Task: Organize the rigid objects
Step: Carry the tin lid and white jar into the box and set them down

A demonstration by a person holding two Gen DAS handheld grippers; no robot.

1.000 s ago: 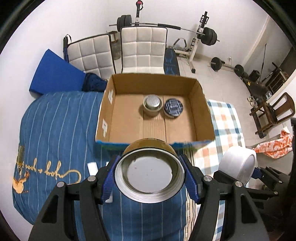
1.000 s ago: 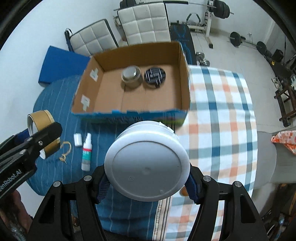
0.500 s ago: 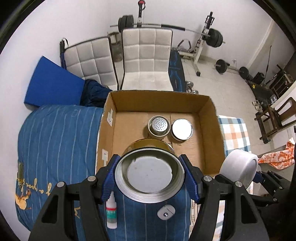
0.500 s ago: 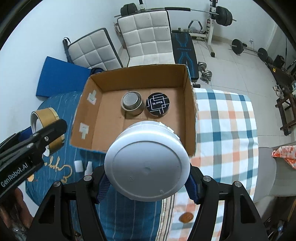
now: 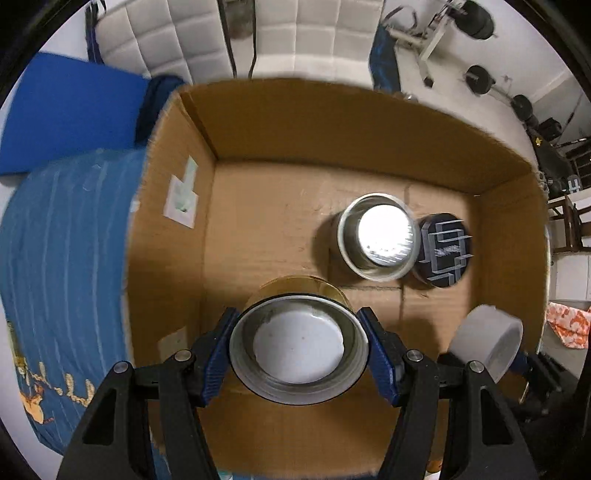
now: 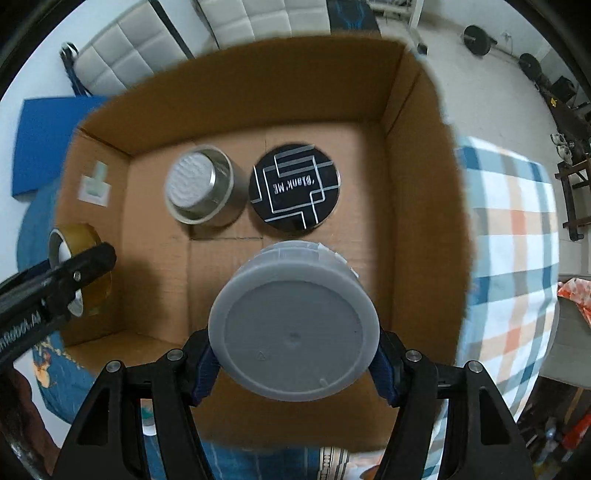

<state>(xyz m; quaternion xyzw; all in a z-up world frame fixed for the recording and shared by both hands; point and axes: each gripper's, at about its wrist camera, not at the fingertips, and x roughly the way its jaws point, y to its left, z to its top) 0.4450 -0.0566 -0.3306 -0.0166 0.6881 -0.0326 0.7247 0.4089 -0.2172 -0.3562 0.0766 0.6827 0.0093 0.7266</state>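
Note:
My left gripper (image 5: pixel 299 350) is shut on a gold-sided round tin (image 5: pixel 299 347), held over the front left of the open cardboard box (image 5: pixel 173 236). My right gripper (image 6: pixel 293 354) is shut on a white round jar (image 6: pixel 293 332), held over the box's front middle. On the box floor (image 6: pixel 351 258) stand a silver tin (image 6: pixel 201 184) and a black round tin with white lines (image 6: pixel 294 186), side by side. The silver tin (image 5: pixel 380 236) and black tin (image 5: pixel 443 254) also show in the left wrist view. The white jar (image 5: pixel 487 339) appears at the right there; the gold tin (image 6: pixel 79 266) appears at the left in the right wrist view.
The box sits on a blue striped cover (image 5: pixel 62 258) beside a checked cloth (image 6: pixel 517 229). White padded chairs (image 5: pixel 325 33) and weight equipment (image 5: pixel 476 22) stand behind. A blue mat (image 5: pixel 62 110) lies at the back left. A wooden chair (image 6: pixel 572 192) is at the right.
Both grippers have moved forward and down over the box with their tins held. The box now fills both views, and the small bottles on the cover have dropped out of sight.

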